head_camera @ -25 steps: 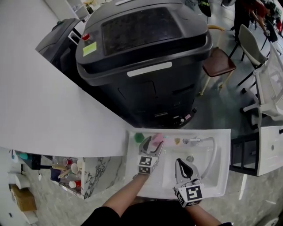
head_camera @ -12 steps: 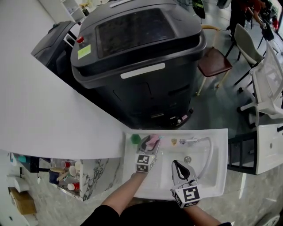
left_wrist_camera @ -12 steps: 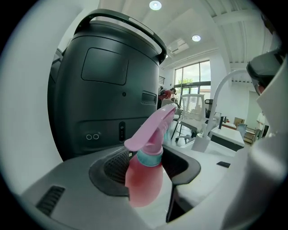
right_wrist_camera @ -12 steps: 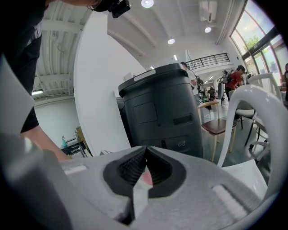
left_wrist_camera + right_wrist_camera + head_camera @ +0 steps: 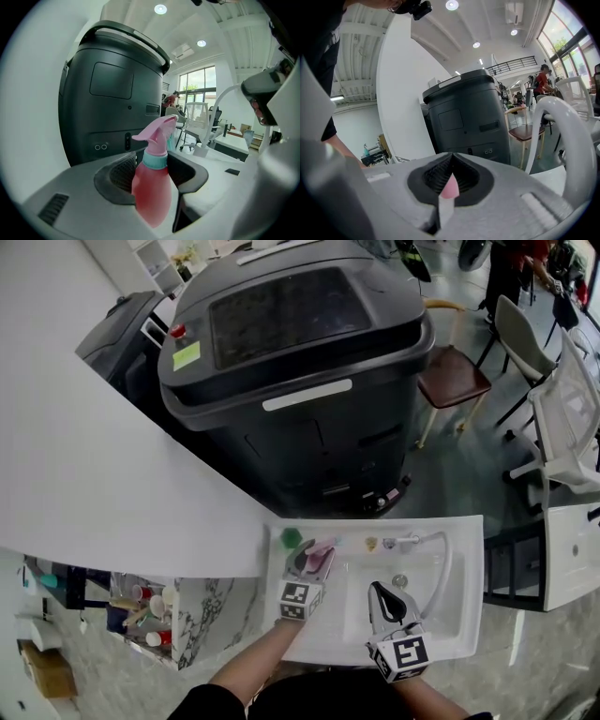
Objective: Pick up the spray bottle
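The pink spray bottle (image 5: 322, 548) with a teal collar and pink trigger head stands at the back left corner of the white sink (image 5: 469, 615). My left gripper (image 5: 307, 561) is around it. In the left gripper view the bottle (image 5: 152, 187) fills the gap between the dark pads, leaning slightly; the jaws of the left gripper (image 5: 154, 173) are closing and the pads press its belly. My right gripper (image 5: 382, 592) hovers over the basin, jaws together and empty. In the right gripper view, the right gripper (image 5: 450, 180) shows only a thin slit with a pink sliver behind it.
A curved white faucet (image 5: 445, 554) arches over the basin's right side, and a small green object (image 5: 292, 537) sits left of the bottle. Behind the sink stands a big black machine (image 5: 300, 362). A white wall (image 5: 94, 474) runs on the left and chairs (image 5: 455, 371) stand at the back right.
The left gripper's jaws have narrowed onto the bottle, and gripper and bottle have drawn slightly back toward me. The right gripper has stayed put.
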The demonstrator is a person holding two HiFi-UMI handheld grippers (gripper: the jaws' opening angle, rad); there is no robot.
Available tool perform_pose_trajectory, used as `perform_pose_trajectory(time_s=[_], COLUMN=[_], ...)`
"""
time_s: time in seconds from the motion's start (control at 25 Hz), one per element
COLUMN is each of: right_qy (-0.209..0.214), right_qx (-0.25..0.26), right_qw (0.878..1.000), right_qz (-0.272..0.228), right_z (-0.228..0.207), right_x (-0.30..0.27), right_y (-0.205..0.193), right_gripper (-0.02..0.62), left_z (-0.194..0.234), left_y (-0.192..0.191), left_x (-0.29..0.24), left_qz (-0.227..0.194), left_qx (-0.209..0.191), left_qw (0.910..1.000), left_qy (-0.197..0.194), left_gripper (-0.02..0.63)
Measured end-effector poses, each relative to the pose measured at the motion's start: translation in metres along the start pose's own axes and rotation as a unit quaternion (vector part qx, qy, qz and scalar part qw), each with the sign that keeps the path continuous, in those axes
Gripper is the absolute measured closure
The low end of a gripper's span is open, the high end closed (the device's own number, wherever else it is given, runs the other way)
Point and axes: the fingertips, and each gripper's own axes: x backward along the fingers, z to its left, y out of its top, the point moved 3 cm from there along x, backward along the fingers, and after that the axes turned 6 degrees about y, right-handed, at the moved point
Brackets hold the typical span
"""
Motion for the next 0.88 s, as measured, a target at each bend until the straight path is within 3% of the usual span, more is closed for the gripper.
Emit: perform_pose_trajectory(time_s=[0.48, 0.88], right_qy=[0.007, -0.015], right_qx=[0.011, 0.023], right_qw=[1.0, 1.0], right_qz=[0.004, -0.002], right_z=[0.036, 0.096], right_x=[0.01, 0.042], right_y=[-0.008, -0.018], right_gripper=[0.597, 0.597], left_z=[0.013, 0.005], left_y=[0.038, 0.061], left_x=[0.12, 0.225], left_qz=[-0.052, -0.11], left_qx=[0.091, 0.054], left_qw=[0.9939, 0.9922], left_qy=[0.034, 0.019], left_gripper=[0.388, 0.39])
